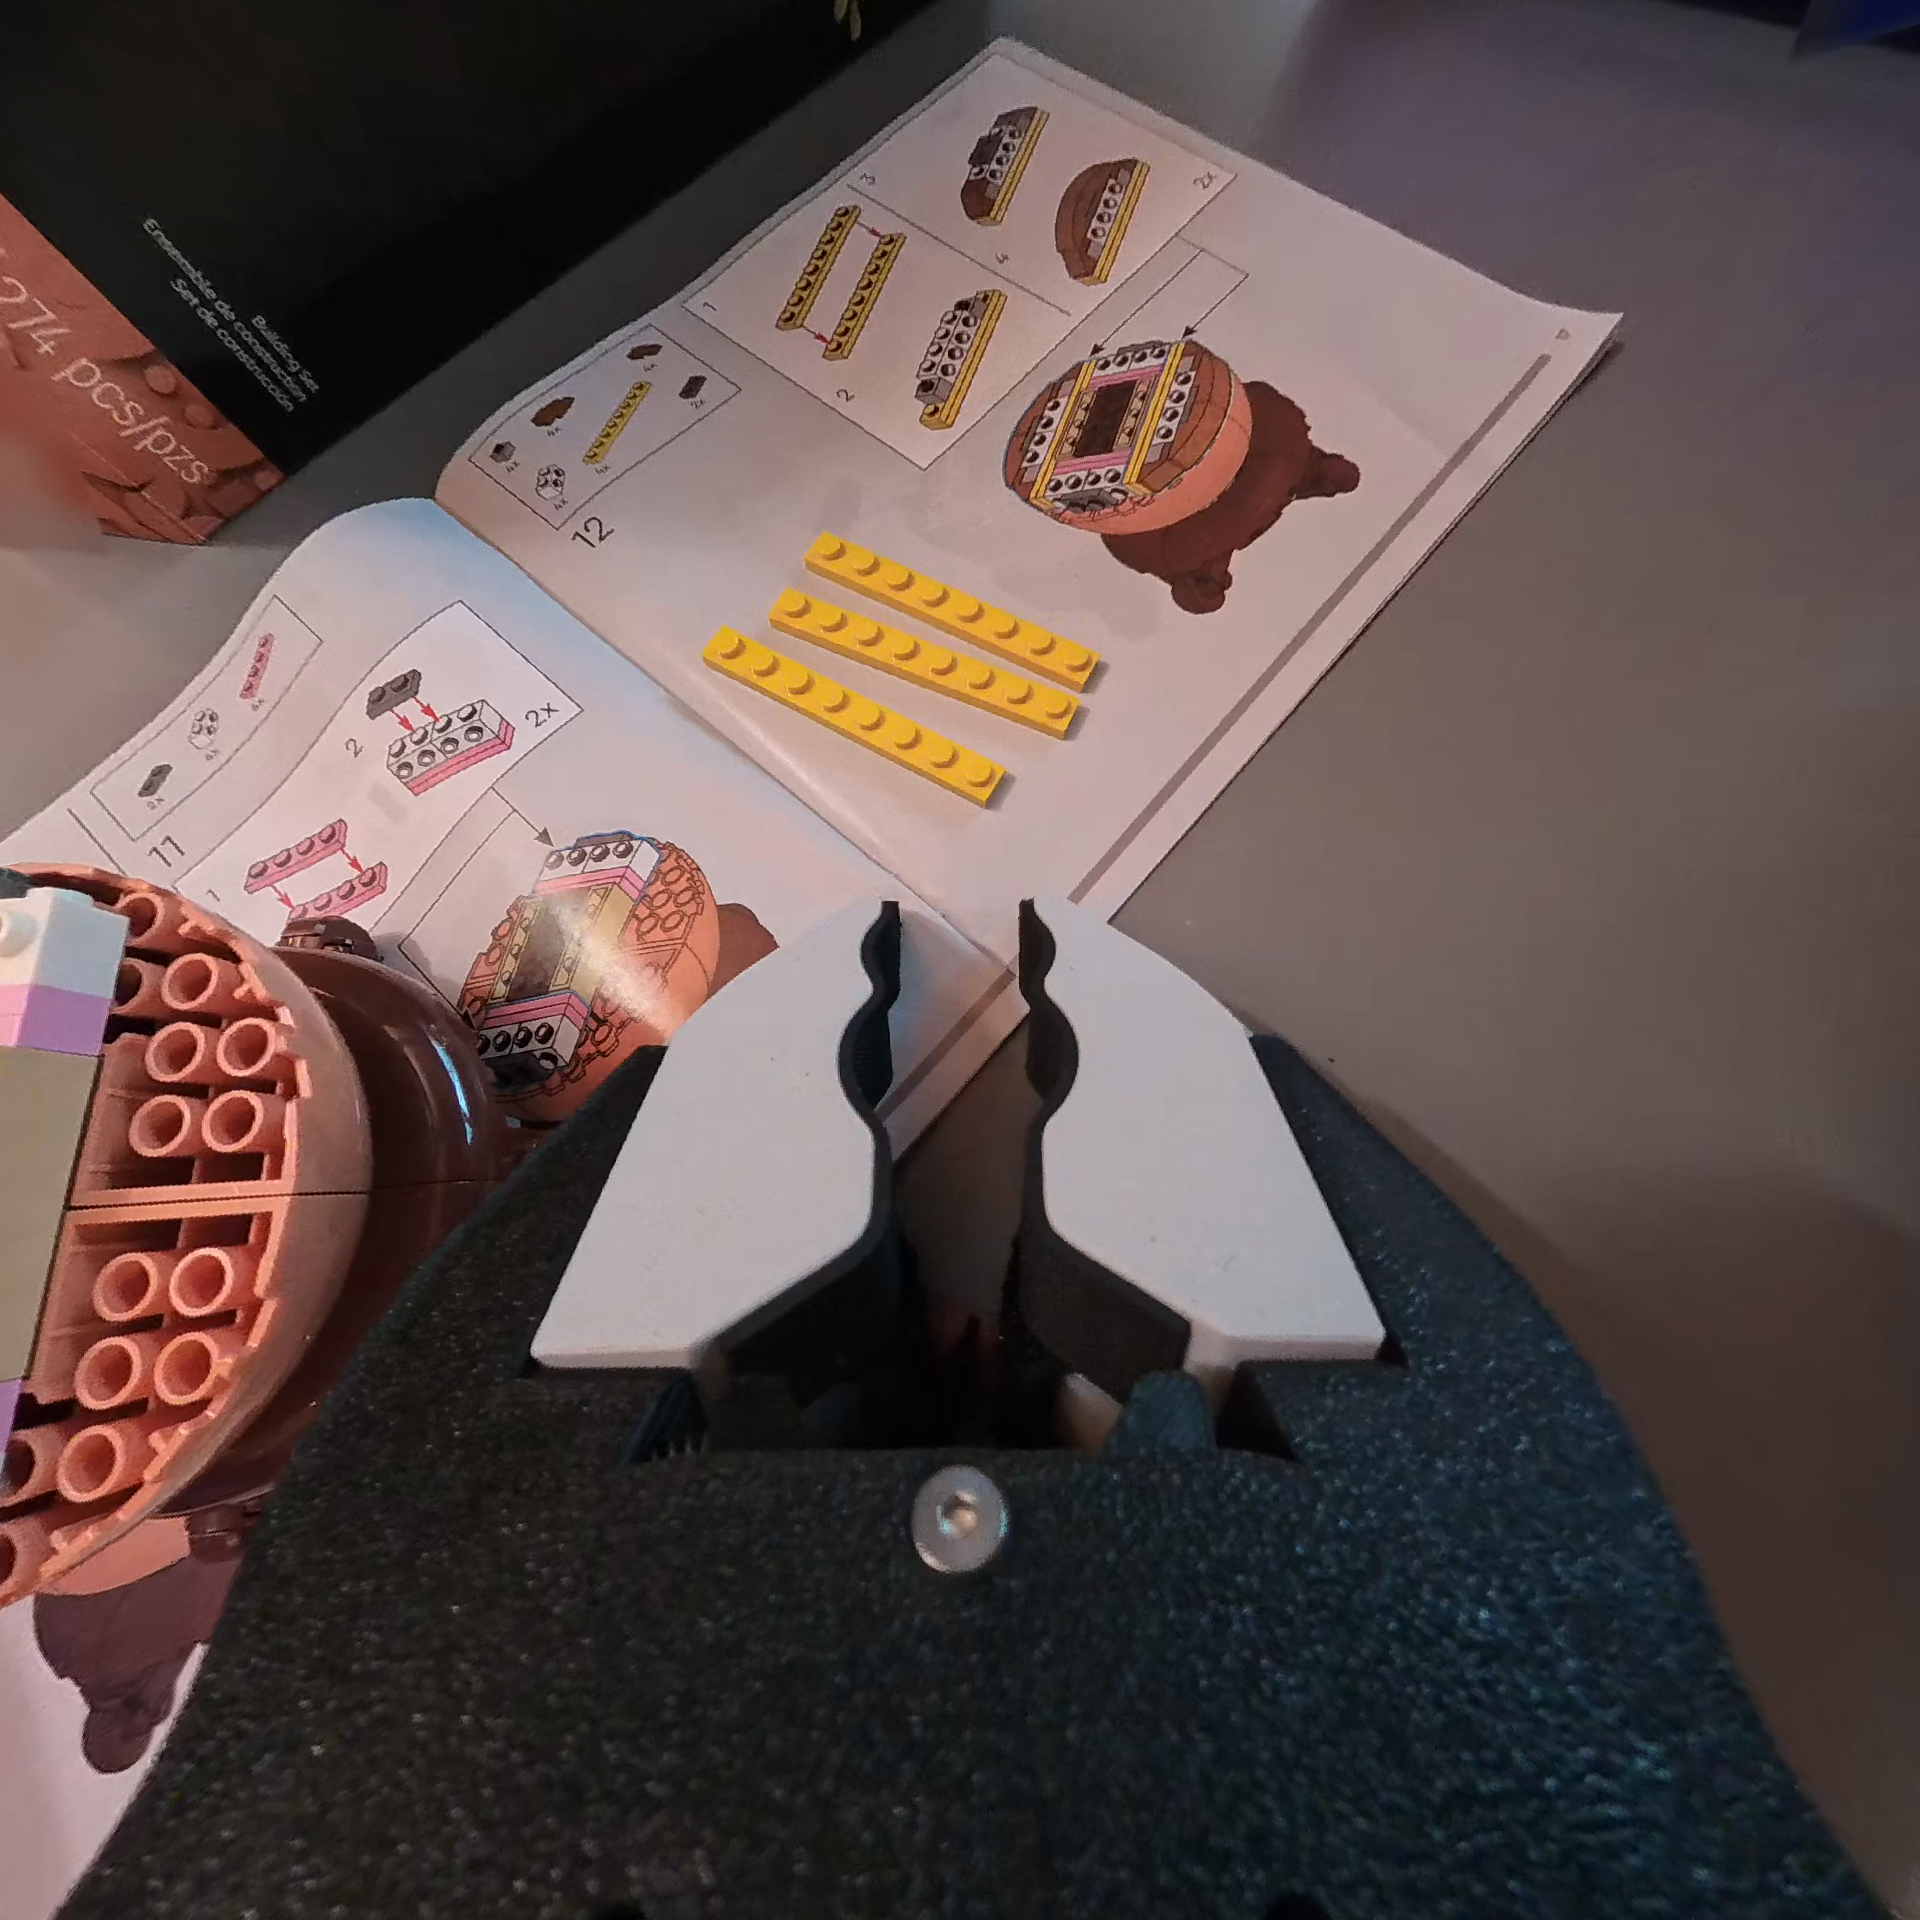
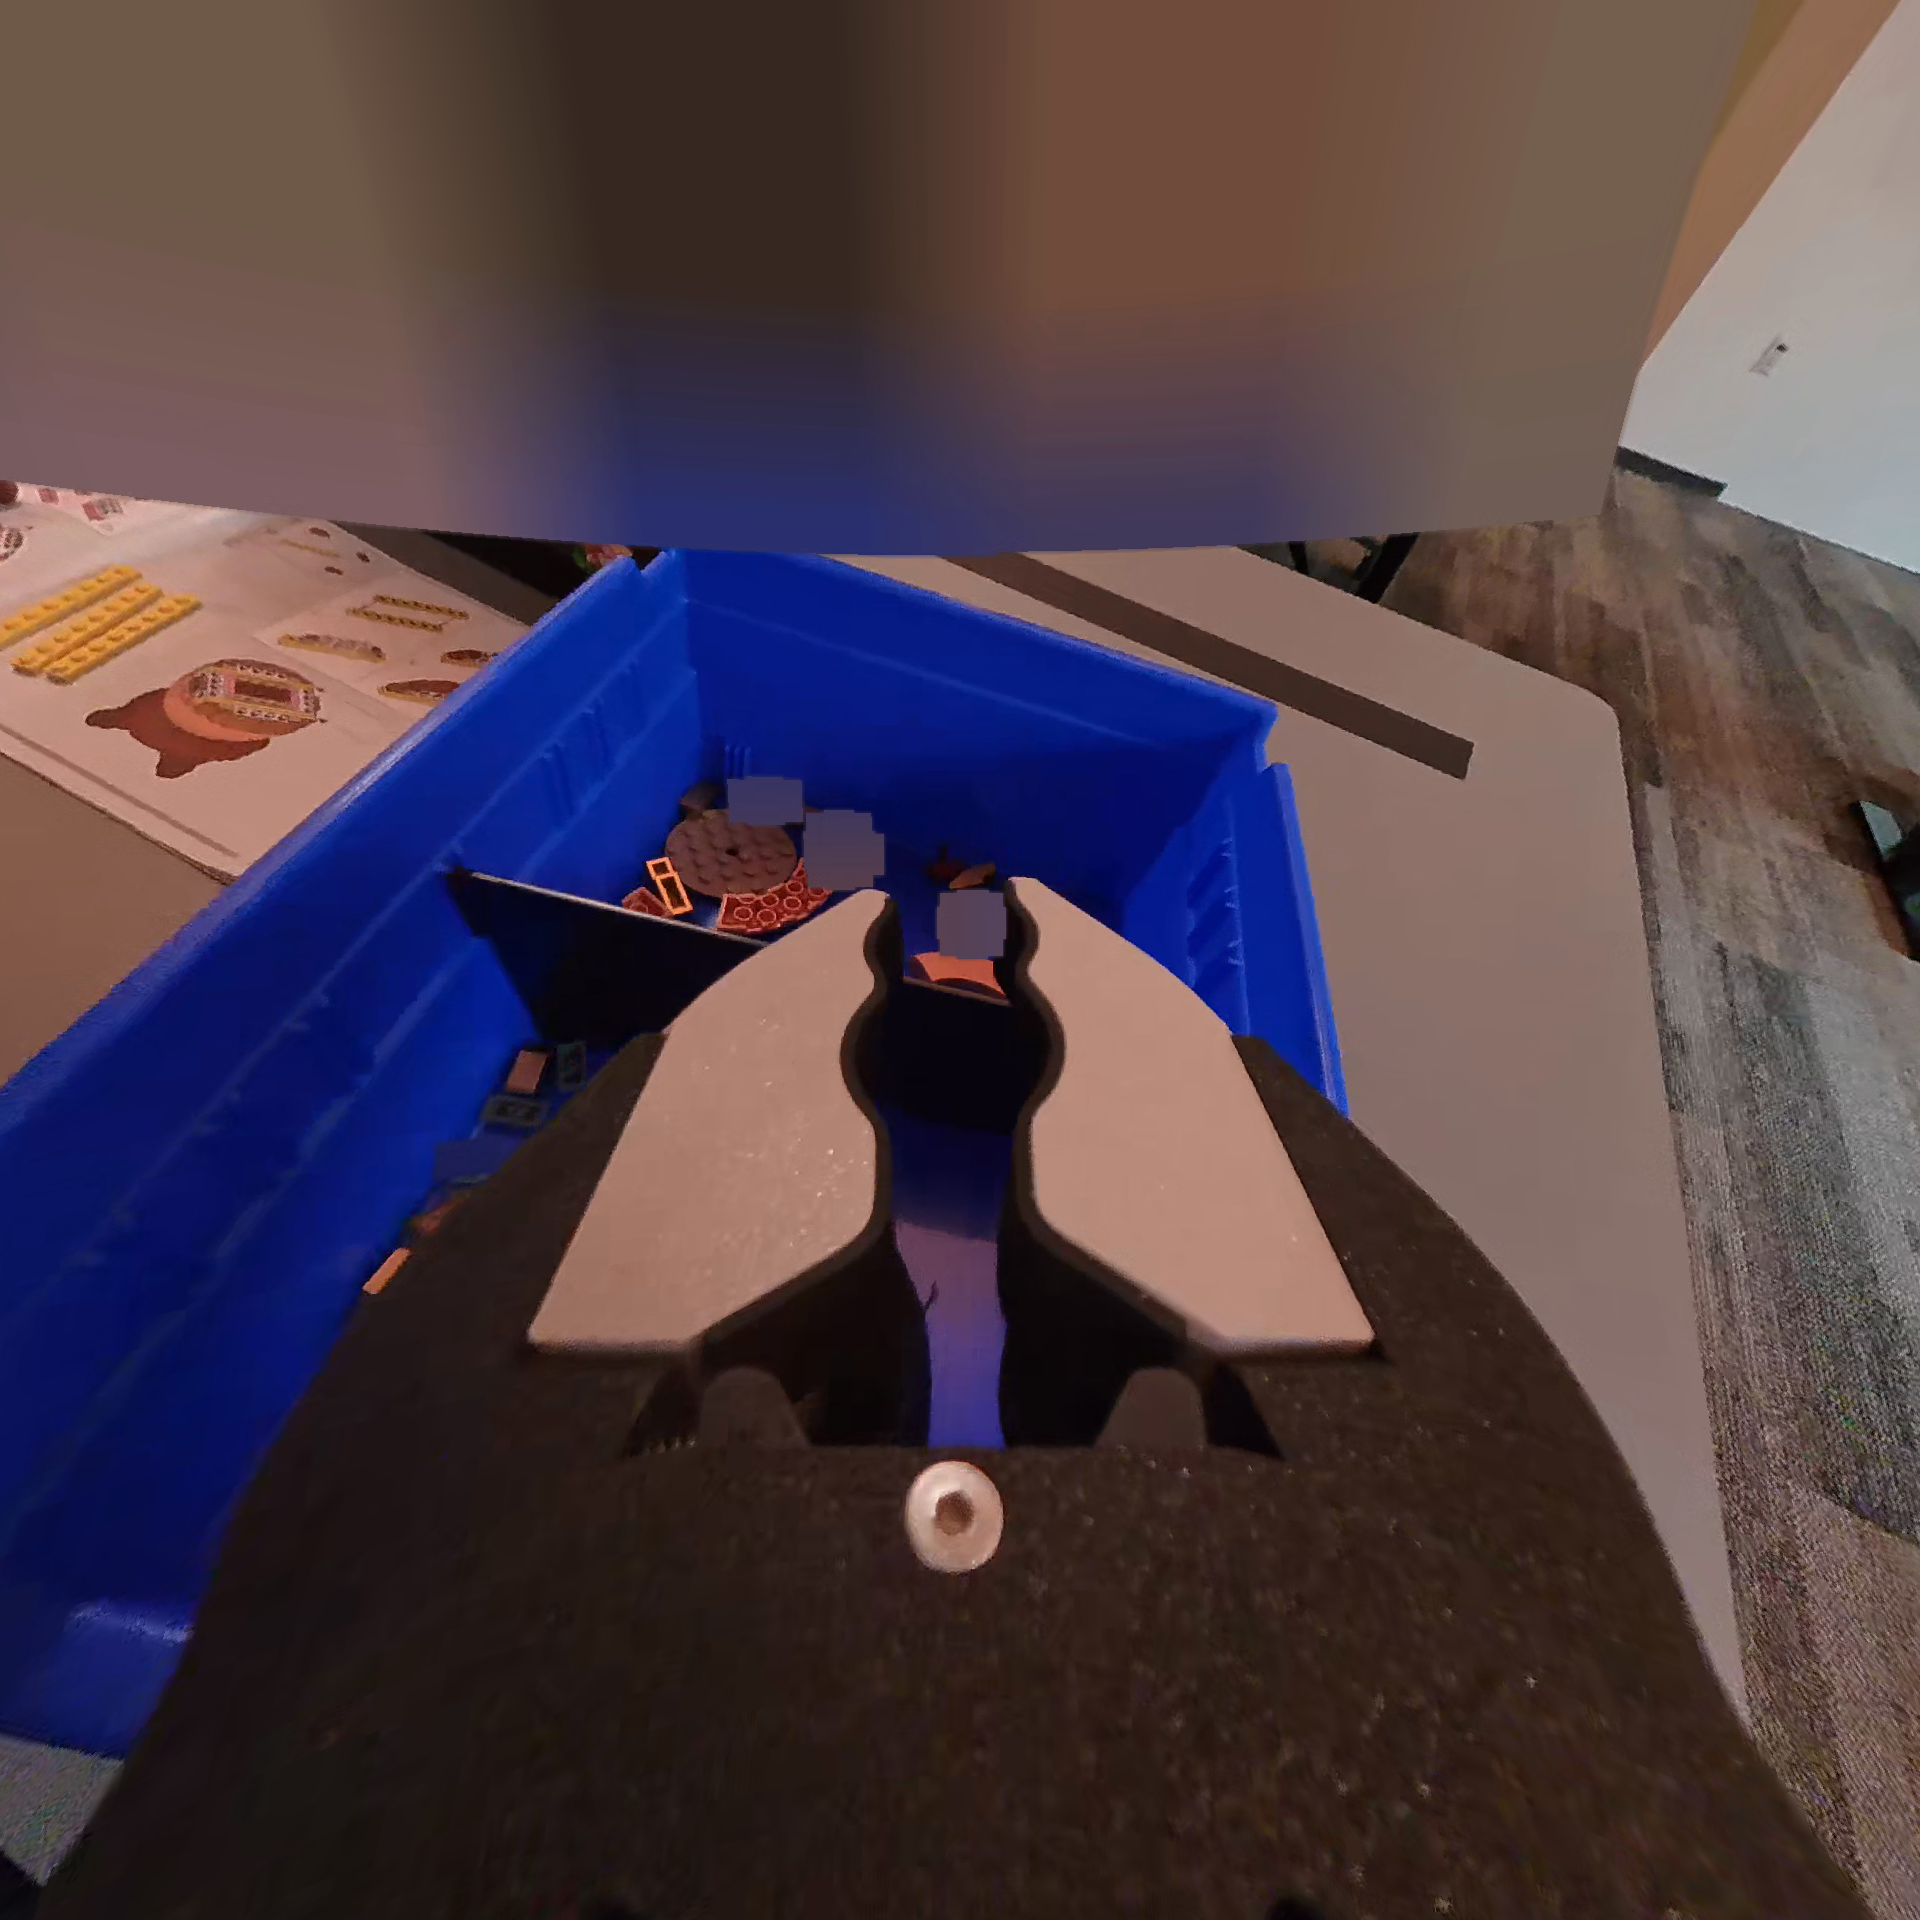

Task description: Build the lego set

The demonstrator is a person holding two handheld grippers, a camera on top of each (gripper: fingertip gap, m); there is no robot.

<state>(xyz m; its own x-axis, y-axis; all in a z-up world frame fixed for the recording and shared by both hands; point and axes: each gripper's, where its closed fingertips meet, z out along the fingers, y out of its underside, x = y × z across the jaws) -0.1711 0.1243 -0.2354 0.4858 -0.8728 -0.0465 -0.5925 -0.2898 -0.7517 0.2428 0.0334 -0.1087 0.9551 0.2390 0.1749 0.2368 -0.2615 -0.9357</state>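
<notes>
On the grey table (image 1: 1558, 935) our booklet (image 1: 1195, 644) carries three yellow strips (image 1: 902, 665); our left gripper (image 1: 956, 935) and right gripper (image 2: 948, 914), over the blue bin (image 2: 312, 987), stand parted, empty.

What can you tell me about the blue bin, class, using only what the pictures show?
The blue bin is a deep, open-topped rectangular box of glossy moulded plastic with ribbed walls. It stands on the grey table beside the instruction booklet. A dark divider splits it; loose lego pieces lie inside. The right gripper hovers over it, jaws apart.
</notes>
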